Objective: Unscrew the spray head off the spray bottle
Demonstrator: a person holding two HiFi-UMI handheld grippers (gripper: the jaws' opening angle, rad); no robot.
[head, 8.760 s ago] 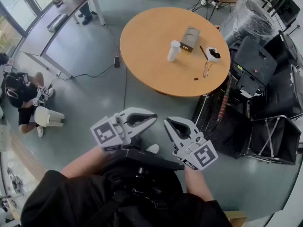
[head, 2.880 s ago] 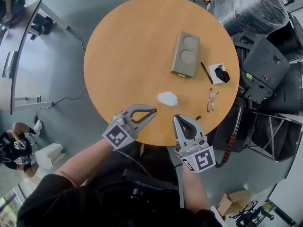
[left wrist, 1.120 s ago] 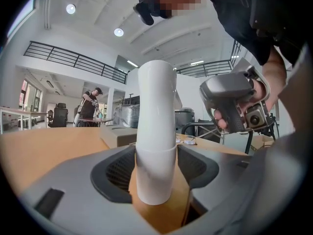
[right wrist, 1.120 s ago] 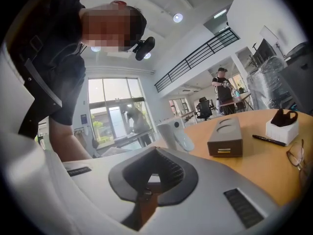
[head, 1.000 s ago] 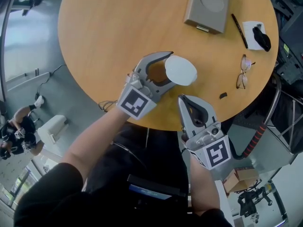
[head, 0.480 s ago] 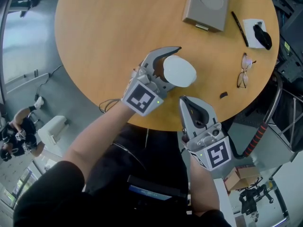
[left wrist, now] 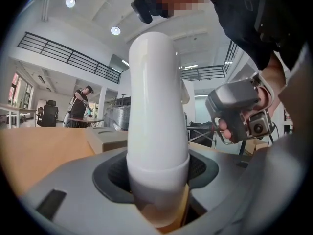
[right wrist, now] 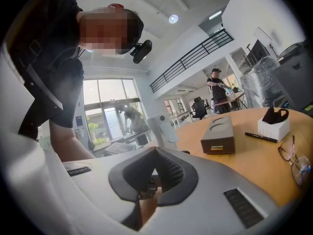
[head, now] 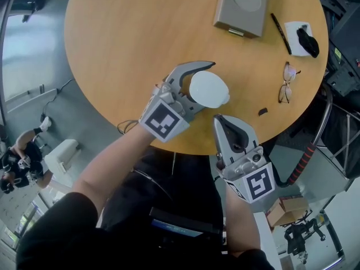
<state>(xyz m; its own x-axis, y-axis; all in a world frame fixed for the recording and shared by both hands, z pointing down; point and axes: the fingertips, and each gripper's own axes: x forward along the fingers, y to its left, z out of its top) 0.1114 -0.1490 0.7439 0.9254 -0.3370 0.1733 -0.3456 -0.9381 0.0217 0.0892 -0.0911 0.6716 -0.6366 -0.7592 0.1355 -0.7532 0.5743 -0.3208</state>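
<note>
Your left claw (head: 198, 83) reaches in from the near left, and its jaws have just been closing with the spray bottle (head: 208, 90) between them. In the left gripper view the dark pads meet the bottle's lower sides, so it has hold of the bottle while standing wide open around that broad body. The white bottle stands upright on the round wooden surface (head: 124, 49), a little in from its near edge, with the spray head (left wrist: 151, 67) on top of it. Your right claw (head: 220, 122) sits just near and right of the bottle, over the near rim of the surface and apart from the bottle. Its jaws are pressed fully together with nothing between them. Farther back on the surface lies a grey box (head: 240, 1) with a round recess in its top. Right of the box are a black pen (head: 279, 32) and a small white holder (head: 301, 35) with something black in it. A pair of glasses (head: 287, 83) lies on the right side, with a small dark scrap (head: 262, 112) just near them.
</note>
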